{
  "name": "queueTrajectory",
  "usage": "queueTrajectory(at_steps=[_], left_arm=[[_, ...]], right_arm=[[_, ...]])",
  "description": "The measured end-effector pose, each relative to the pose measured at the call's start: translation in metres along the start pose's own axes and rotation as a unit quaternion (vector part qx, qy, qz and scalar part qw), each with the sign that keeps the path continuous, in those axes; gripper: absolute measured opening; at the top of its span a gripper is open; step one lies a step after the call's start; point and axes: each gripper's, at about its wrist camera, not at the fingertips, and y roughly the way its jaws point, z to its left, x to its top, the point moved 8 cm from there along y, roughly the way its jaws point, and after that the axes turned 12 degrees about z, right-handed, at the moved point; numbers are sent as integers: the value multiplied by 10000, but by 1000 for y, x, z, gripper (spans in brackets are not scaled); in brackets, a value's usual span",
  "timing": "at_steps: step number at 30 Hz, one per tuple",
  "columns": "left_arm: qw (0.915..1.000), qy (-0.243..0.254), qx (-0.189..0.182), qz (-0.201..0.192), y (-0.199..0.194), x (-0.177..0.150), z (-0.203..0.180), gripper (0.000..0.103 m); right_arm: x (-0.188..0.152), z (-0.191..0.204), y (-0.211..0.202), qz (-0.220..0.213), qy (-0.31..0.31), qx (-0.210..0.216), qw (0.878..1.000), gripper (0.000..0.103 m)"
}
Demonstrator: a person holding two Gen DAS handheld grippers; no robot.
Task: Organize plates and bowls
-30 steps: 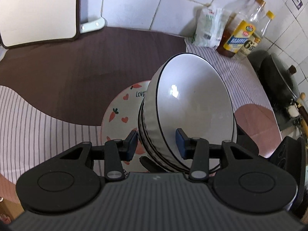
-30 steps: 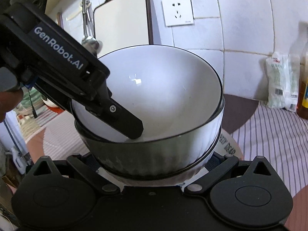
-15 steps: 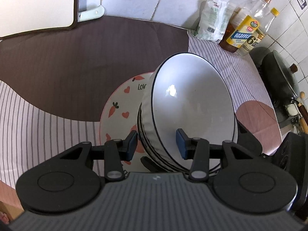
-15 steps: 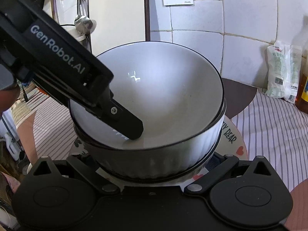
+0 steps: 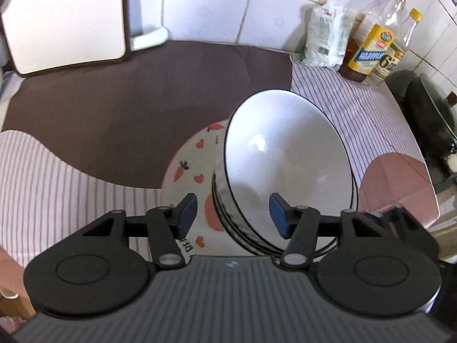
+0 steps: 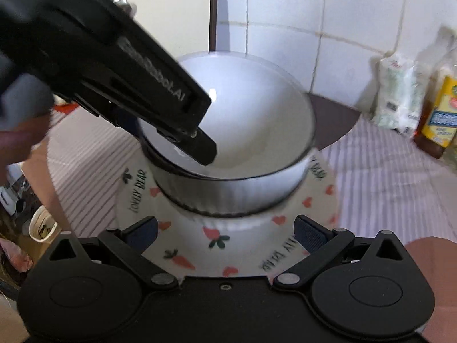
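Observation:
Stacked white bowls with black rims (image 5: pixel 285 171) (image 6: pixel 242 143) stand on a white plate with carrots and hearts (image 5: pixel 188 168) (image 6: pixel 217 245). My left gripper (image 5: pixel 232 214) is open; its pads straddle the near rim of the top bowl, one finger inside the bowl and one outside, apart from the wall. In the right wrist view the left gripper's body (image 6: pixel 120 65) reaches into the bowl from the upper left. My right gripper (image 6: pixel 225 235) is open and empty, pulled back over the plate's near edge, clear of the bowls.
A striped pink and brown cloth (image 5: pixel 71 171) covers the counter. Oil bottles (image 5: pixel 371 48) and a white bag (image 5: pixel 325 40) stand at the back right by the tiled wall. A dark wok (image 5: pixel 428 114) is far right. A cutting board (image 5: pixel 62 17) leans back left.
The bowls came down onto the carrot plate. My right gripper let go of the lower bowl and drew back. My left gripper's pads opened wider around the top bowl's rim.

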Motion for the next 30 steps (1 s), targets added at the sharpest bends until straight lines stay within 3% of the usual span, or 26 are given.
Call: queueTrajectory(at_steps=[8, 17, 23, 30], left_arm=[[9990, -361, 161, -192, -42, -10, 9, 61], [9982, -293, 384, -349, -90, -29, 1, 63], [9970, -145, 609, -453, -115, -32, -9, 64], [9946, -2, 875, -558, -144, -39, -14, 72]], right_arm=[[-15, -22, -46, -194, 488, -152, 9985, 103], [-9, -46, -80, -346, 877, -310, 9951, 103], [-5, -55, -90, -105, 1031, -311, 9941, 103], [5, -63, -116, -82, 1477, -51, 9890, 103]])
